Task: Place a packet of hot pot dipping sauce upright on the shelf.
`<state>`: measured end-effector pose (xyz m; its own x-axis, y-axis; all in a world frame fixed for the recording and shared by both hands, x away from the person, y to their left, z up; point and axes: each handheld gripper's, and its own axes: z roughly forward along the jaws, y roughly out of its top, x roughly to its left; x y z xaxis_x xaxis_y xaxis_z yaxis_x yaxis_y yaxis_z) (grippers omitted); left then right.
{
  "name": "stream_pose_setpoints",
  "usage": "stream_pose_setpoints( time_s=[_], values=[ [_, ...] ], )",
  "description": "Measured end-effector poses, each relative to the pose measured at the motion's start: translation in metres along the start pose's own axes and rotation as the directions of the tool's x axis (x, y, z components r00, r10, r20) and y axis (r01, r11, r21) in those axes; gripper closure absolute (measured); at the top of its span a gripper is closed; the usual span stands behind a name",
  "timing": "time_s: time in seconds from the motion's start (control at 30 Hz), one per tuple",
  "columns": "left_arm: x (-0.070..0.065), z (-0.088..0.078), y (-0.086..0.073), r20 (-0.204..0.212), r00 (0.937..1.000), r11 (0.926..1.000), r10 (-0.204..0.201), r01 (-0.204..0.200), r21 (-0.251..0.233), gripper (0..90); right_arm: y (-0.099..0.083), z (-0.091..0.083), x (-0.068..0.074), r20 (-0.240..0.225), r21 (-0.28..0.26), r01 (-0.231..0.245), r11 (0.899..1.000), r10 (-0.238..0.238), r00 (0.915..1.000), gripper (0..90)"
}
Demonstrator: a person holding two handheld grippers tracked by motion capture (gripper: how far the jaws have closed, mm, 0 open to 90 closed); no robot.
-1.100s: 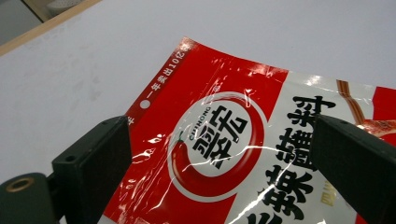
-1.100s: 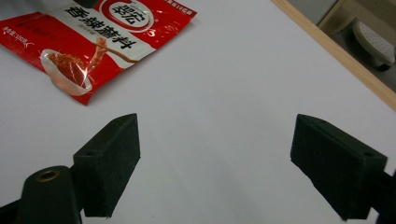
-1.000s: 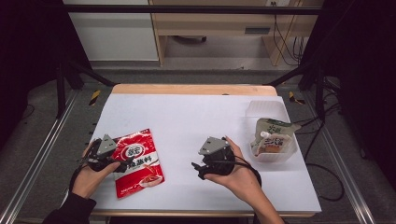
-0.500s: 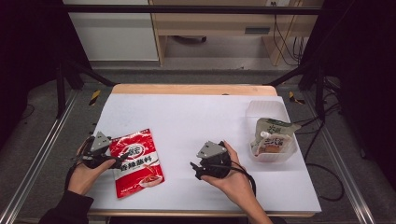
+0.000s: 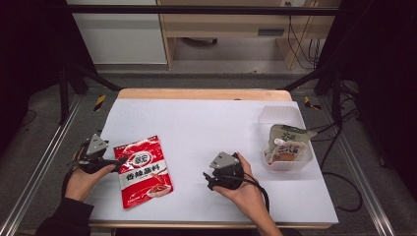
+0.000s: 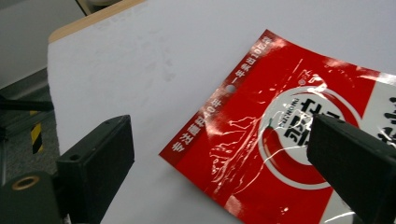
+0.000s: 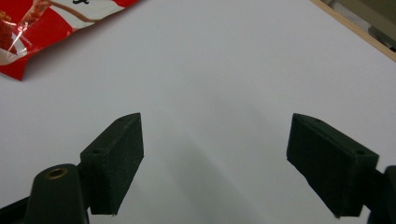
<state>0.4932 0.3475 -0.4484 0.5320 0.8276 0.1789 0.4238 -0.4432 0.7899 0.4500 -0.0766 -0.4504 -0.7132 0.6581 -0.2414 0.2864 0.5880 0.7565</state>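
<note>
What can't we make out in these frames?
- red packet: left gripper view cuts it at the right and bottom edges; a finger covers part of its label.
- pouch in the clear tub: high view, print too small.
- right gripper: high view, fingers too dark to judge.

a lab recording bench: white-topped table in a black metal frame, cables on the floor

White-covered table with a wooden far edge, flanked by metal rails on a grey floor. Beyond it stand a white cabinet and a wooden desk; cables hang at the right. Surroundings are dark.
</note>
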Motion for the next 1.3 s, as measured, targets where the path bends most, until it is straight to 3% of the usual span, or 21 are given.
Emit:
stream_pose_setpoints(
  time_s=[0.2,0.4,0.83,1.3],
  values=[
    [0.013,0.003,-0.005,-0.001,0.9997,0.9996,-0.025,0.025,0.013,9.5,-0.001,0.003,0.002,-0.001,0.013,0.012,1.0,-0.012,0.9999,19.4],
    [0.023,0.02,-0.009,0.051,0.9973,0.9972,-0.054,0.051,0.055,11.8,-0.002,0.007,0.006,-0.011,0.043,0.037,0.998,-0.037,0.9993,19.6],
    [0.019,0.035,-0.012,0.105,0.9924,0.9934,-0.064,0.053,0.102,13.8,-0.003,0.012,0.01,-0.028,0.056,0.053,0.997,-0.051,0.9983,19.6],
    [0.016,0.035,-0.012,0.146,0.9865,0.9912,-0.076,0.059,0.119,16.0,-0.003,0.012,0.01,-0.034,0.065,0.049,0.997,-0.046,0.9983,19.6]
  ],
)
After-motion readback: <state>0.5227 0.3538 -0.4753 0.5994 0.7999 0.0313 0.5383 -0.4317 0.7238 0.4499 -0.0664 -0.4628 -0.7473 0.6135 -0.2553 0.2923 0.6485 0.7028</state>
